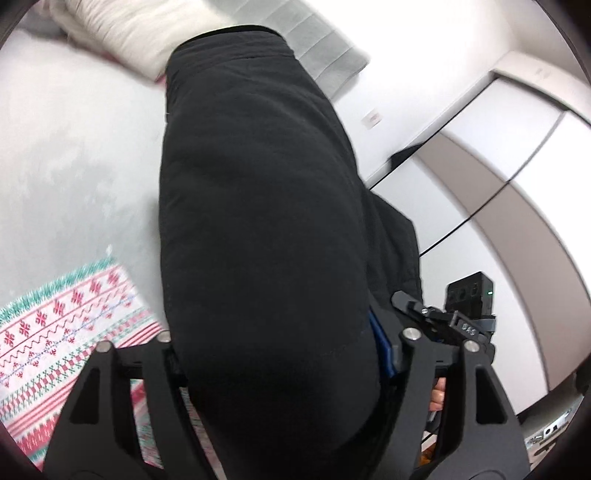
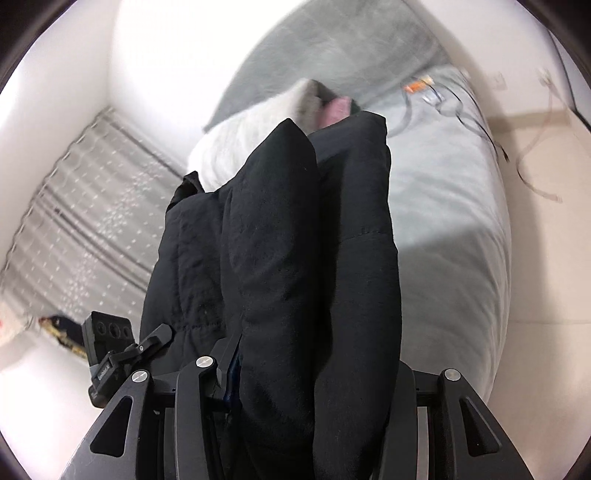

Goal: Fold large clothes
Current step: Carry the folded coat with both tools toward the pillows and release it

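Observation:
A large black padded jacket [image 1: 258, 221] fills the middle of the left wrist view and hangs lifted above the grey bed [image 1: 74, 147]. My left gripper [image 1: 280, 354] is shut on its near edge; the cloth hides the fingertips. In the right wrist view the same black jacket [image 2: 295, 258] hangs in thick folds from my right gripper [image 2: 303, 369], which is shut on it. My right gripper also shows in the left wrist view [image 1: 436, 325], close beside the left one. My left gripper shows in the right wrist view [image 2: 140, 350].
A red, green and white patterned garment [image 1: 62, 332] lies on the bed at lower left. White clothing [image 1: 122, 33] and a grey pillow [image 2: 332, 55] lie at the far end. Cables [image 2: 443, 99] lie on the bed. Wardrobe doors [image 1: 498, 166] stand to the right.

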The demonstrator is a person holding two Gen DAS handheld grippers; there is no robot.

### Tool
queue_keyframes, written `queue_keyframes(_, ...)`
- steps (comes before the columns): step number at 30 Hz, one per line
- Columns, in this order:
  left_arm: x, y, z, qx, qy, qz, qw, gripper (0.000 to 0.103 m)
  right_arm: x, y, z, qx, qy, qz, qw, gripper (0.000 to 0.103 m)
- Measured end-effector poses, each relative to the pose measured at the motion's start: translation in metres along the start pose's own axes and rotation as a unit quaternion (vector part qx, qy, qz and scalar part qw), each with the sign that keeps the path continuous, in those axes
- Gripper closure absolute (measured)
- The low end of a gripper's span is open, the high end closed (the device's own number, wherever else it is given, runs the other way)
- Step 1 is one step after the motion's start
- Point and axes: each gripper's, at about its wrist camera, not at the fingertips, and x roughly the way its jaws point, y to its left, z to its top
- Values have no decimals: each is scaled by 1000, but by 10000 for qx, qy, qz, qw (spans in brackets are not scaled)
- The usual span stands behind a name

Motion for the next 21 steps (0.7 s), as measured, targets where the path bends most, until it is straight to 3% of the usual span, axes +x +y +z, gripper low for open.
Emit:
queue_keyframes(2,38,36,-16,-170,456,567,9972,24,26,-34,-13,245,175,-296,9991,48)
queue_keyframes(4,62,66,-38,-350,806,1164,9893,23,55,-68,-30,585,536,-775,9938,47)
queue_keyframes(5,59,73,-44,-298,558,1116,9917,20,67,-88,-41,765,692,-1052,9891,40)
queue_keyframes(7,46,76,-46,-361,362,887,9947,19,64,-106,-50,1036,537,-676,9909,37)
queue_keyframes(8,38,73,-45,-356,356,936,9943,19,56,-107,-50,1099,431,-724,9904,35)
queue_keyframes(11,10,55,-44,46,7,1187,9929,20,30,-90,-42,721,95,-1163,9905,35)
queue_keyframes(14,-17,25,-60,528,-370,889,9940,21,1,-55,-45,376,-353,-1323,9899,35)
queue_keyframes(18,-15,-2,-99,1002,-47,253,9946,21,-4,-14,-49,-529,-660,-1586,9837,36)
queue_keyframes(19,-9,-4,-109,1107,91,209,9936,22,-3,-1,-58,-839,-684,-1659,9802,37)
queue_keyframes(21,-4,-1,-126,1512,-50,419,9876,22,11,3,-71,-1258,-544,-1763,9747,40)
